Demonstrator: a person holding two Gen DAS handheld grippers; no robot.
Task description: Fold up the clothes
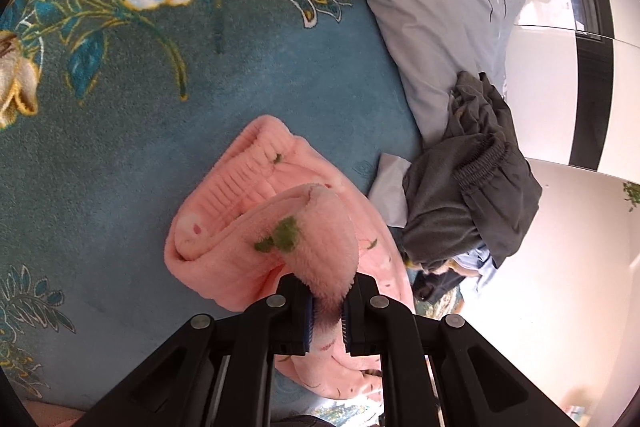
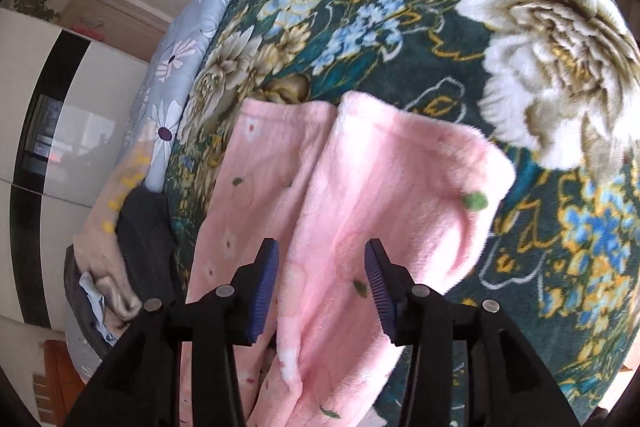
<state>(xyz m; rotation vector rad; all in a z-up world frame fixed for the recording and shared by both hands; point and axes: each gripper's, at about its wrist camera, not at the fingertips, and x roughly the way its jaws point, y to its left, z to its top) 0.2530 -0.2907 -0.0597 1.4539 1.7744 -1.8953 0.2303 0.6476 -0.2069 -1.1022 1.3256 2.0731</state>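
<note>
Pink fleece trousers [image 1: 256, 211] lay on a teal floral blanket [image 1: 120, 147] covering the bed, partly folded, with the ribbed waistband [image 1: 240, 171] turned toward the blanket's middle. The left gripper [image 1: 328, 311] was closed on a raised fold of the pink fleece, the cloth pinched between its blue pads [image 1: 308, 323] and lifted clear of the layer beneath. The right gripper [image 2: 322, 291] was held above the trouser legs [image 2: 320, 187] with its jaws apart; its ribbed blue pads [image 2: 266, 287] stood on either side of the fleece without pressing it. One leg end [image 2: 460, 179] curled upward over the blanket's white flower [image 2: 560, 67]. A dark grey garment [image 1: 472, 187] with an elastic waist lay heaped beside the trousers, at the blanket's edge, against a pale blue quilt [image 1: 432, 7]. A white wardrobe [image 2: 92, 99] with a black stripe stood beyond the bed.
</note>
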